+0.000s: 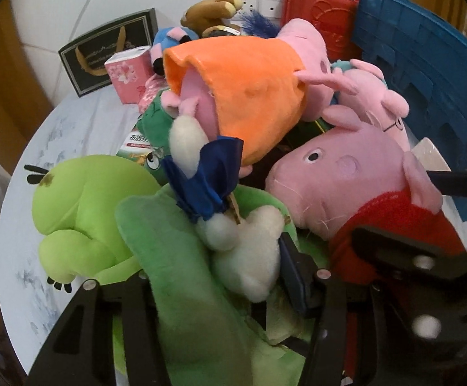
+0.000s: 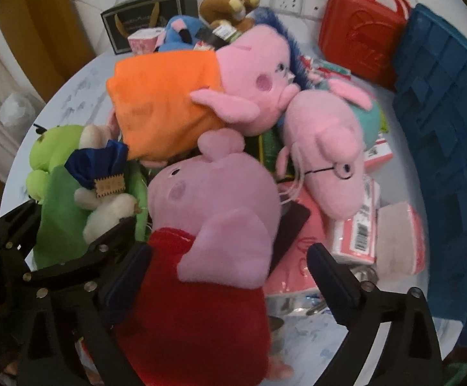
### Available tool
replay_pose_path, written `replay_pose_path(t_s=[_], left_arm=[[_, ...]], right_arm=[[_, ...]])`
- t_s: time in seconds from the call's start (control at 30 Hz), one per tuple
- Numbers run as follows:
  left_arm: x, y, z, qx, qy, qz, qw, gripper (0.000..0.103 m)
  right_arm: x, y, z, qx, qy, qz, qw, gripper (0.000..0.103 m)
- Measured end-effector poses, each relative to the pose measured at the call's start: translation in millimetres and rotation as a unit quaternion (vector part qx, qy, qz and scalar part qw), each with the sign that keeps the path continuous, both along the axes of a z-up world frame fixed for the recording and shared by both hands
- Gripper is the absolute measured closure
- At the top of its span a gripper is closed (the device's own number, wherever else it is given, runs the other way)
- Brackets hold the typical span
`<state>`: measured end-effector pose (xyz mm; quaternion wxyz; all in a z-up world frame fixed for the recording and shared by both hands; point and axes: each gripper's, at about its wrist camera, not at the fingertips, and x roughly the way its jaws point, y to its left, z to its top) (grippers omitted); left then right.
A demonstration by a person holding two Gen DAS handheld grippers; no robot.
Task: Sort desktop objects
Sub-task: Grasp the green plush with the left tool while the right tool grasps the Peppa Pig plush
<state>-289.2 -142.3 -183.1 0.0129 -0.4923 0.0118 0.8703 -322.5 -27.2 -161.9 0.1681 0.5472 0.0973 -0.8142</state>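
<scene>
Right up close in the left wrist view, a green plush toy (image 1: pixel 182 276) with a white fluffy part (image 1: pixel 249 257) and a dark blue bow (image 1: pixel 207 180) sits between the two black fingers of the left claw (image 1: pixel 214 286). One finger is at 7 o'clock and the other at 5 o'clock. They are close on both sides of the toy, but I cannot tell if they press on it. A lime green frog toy (image 1: pixel 82 218) lies at 9 o'clock on the pale marbled worktop (image 1: pixel 72 128). In the right wrist view, the pink pig in the red dress (image 2: pixel 207 257) fills the middle and bottom. The right claw (image 2: pixel 230 276) is wide open around it, with one finger at 7 o'clock just beside the red dress and the other at 4 o'clock, clear of the toy. A pig in an orange dress (image 2: pixel 175 96) lies on top of the pile at 11 o'clock. A pig with glasses (image 2: pixel 326 148) lies at 2 o'clock, and pink tissue packs (image 2: pixel 355 234) are just under it at 4 o'clock. At the back of the worktop, a brown plush (image 2: pixel 230 6) sits at 12 o'clock, and a red toy case (image 2: pixel 362 38) at 1 o'clock leans by a blue crate (image 2: pixel 445 122) at 3 o'clock. A black gift bag (image 2: pixel 146 22) stands at 11 o'clock.
</scene>
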Motion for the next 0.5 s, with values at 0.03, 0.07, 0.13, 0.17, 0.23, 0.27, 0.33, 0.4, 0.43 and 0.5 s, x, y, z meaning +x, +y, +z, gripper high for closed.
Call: replay_pose_path(t_s=[0.03,0.07,0.13,0.17,0.23,0.27,0.33,0.4,0.43,0.5], left_arm=[[1,1,0,0.000,0.001,-0.001,1.0000,0.053],[2,1,-1,0.001,0.001,-0.003,1.0000,0.054],[3,3,-1,-0.003,0.004,-0.007,1.0000,0.057],[4,4,0,-0.003,0.007,-0.009,0.9999,0.058],[7,2,4,0.007,0.014,-0.007,0.9999,0.061],[8,2,7,0.008,0.016,-0.006,0.9998,0.061],[11,1,12,0.013,0.024,-0.004,0.9996,0.062],[13,1,18,0.014,0.033,-0.001,0.9994,0.062],[16,2,24,0.010,0.041,0.001,0.9991,0.062],[21,4,37,0.010,0.059,0.002,0.9982,0.062]], right_arm=[[-2,-1,-5,-0.003,-0.007,-0.001,1.000,0.004],[-5,-2,-8,-0.007,-0.013,-0.003,1.000,0.004],[-10,-3,-18,-0.021,-0.027,-0.008,0.999,0.005],[-11,-3,-22,-0.025,-0.032,-0.010,0.999,0.005],[-10,-3,-23,-0.041,-0.036,-0.011,0.998,0.026],[-8,-3,-20,-0.042,-0.028,-0.011,0.999,0.027],[-1,-1,-11,-0.041,-0.010,-0.008,0.999,0.029],[5,3,-1,-0.044,0.009,-0.007,0.999,0.030],[8,7,6,-0.049,0.020,-0.010,0.999,0.030],[13,15,21,-0.057,0.044,-0.017,0.997,0.030]])
